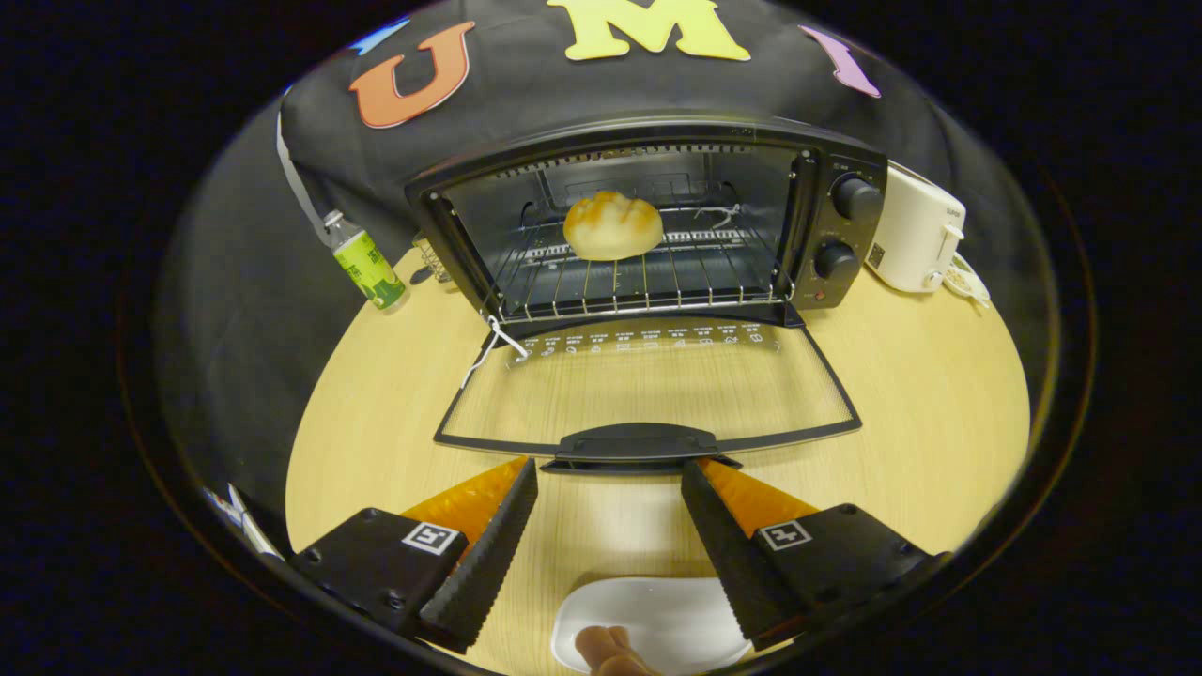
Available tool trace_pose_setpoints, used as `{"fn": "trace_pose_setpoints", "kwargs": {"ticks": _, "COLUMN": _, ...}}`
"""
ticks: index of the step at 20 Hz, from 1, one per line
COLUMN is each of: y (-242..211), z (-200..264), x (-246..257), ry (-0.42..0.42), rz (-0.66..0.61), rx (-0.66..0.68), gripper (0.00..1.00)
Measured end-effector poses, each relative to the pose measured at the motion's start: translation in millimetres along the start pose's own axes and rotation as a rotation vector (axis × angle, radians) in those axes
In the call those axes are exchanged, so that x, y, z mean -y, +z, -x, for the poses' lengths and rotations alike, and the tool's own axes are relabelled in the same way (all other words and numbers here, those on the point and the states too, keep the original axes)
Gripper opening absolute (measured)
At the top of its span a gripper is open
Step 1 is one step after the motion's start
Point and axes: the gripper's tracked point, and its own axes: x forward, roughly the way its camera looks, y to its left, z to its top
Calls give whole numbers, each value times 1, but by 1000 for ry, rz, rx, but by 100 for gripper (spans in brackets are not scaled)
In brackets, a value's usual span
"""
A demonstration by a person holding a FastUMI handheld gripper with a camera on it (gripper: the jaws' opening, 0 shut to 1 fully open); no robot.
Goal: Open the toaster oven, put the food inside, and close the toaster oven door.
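The black toaster oven (845,235) stands at the back of the wooden table with its glass door (648,394) folded down flat toward me. A golden bread roll (612,225) lies on the wire rack (639,282) inside the oven. My gripper (610,479) is open, and nothing sits between its orange-and-black fingers (488,526). The fingertips hover just short of the door's black handle (639,443), one tip off each end of it. A white plate (657,615) lies under and behind the fingers, with a brown piece of food (610,648) on its near edge.
A clear bottle with a green label (364,263) stands left of the oven. A white appliance (916,239) with a cord sits to the oven's right. A white string (488,352) hangs from the door's left hinge. Bare tabletop (930,404) flanks the door.
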Motion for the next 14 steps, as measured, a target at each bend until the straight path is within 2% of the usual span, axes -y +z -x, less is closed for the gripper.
{"fn": "trace_pose_setpoints", "kwargs": {"ticks": 3, "y": 5, "z": 5, "x": -2, "ry": -12, "rz": 5, "rx": -1, "gripper": 100}}
{"fn": "trace_pose_setpoints", "kwargs": {"ticks": 10, "y": 26, "z": 21, "x": -7, "ry": -68, "rz": 106, "rx": 72, "gripper": 100}}
{"fn": "trace_pose_setpoints", "kwargs": {"ticks": 14, "y": 36, "z": 26, "x": -14, "ry": -24, "rz": 55, "rx": 105, "gripper": 100}}
